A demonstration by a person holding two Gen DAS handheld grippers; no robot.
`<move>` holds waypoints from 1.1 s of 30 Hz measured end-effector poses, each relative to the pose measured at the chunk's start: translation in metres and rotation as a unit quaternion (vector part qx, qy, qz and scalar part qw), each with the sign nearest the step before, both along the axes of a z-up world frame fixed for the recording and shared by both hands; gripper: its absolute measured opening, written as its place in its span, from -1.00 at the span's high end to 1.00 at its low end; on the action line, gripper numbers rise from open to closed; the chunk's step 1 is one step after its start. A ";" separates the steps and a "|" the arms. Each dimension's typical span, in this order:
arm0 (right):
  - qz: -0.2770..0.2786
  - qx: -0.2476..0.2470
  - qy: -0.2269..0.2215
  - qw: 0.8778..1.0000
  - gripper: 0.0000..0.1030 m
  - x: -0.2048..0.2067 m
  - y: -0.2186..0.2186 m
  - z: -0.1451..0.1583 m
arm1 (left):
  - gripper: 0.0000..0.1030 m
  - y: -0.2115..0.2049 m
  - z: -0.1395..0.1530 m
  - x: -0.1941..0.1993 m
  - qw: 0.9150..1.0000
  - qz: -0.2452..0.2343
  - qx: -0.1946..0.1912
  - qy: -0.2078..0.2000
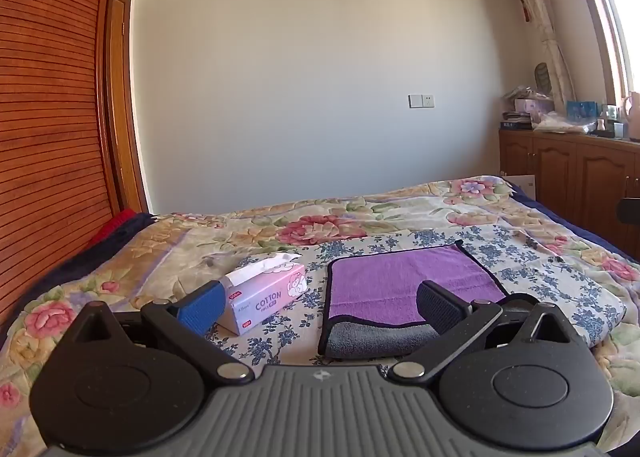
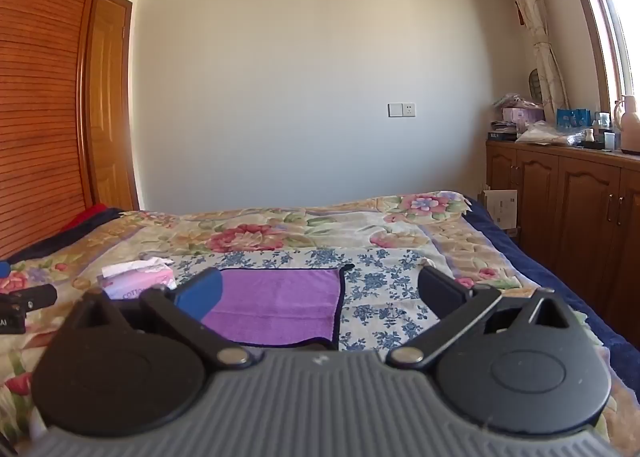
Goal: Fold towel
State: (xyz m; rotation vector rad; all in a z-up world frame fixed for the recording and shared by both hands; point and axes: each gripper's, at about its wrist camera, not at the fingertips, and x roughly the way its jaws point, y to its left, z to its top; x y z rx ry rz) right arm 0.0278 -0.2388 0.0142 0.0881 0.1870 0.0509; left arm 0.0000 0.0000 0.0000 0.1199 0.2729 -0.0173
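Towel (image 1: pixel 404 281) lies flat on the bed (image 1: pixel 328 217), its near edge just ahead of your left tool (image 1: pixel 320 307); your right tool (image 2: pixel 320 293) faces its right edge. Both tools are spread wide, pinching nothing.

The left gripper (image 1: pixel 320 299) points slightly downward, its jaws spread as wide as they go, with nothing pinched between them. One finger carries a blue pad (image 1: pixel 202 307) and the other a black pad (image 1: pixel 438 307), each on a black linkage arm hinged to the ribbed grey body. The right gripper (image 2: pixel 318 291) has the same build and the same near-level, slightly dipped pose, its jaws likewise fully apart and empty. In the right wrist view a black part of the left gripper (image 2: pixel 24 303) shows at the left edge.
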 end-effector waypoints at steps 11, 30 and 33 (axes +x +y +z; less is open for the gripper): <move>0.000 -0.002 0.007 1.000 -1.00 0.001 -0.002 0.001 | -1.00 0.000 0.000 0.001 1.000 0.000 0.002 -0.004; 0.001 -0.008 0.008 1.000 -1.00 0.000 0.002 0.001 | -1.00 0.000 0.000 0.000 1.000 0.001 0.001 -0.006; 0.001 -0.008 0.008 1.000 -1.00 0.000 0.002 0.001 | -1.00 0.000 0.000 0.000 1.000 0.001 0.001 -0.006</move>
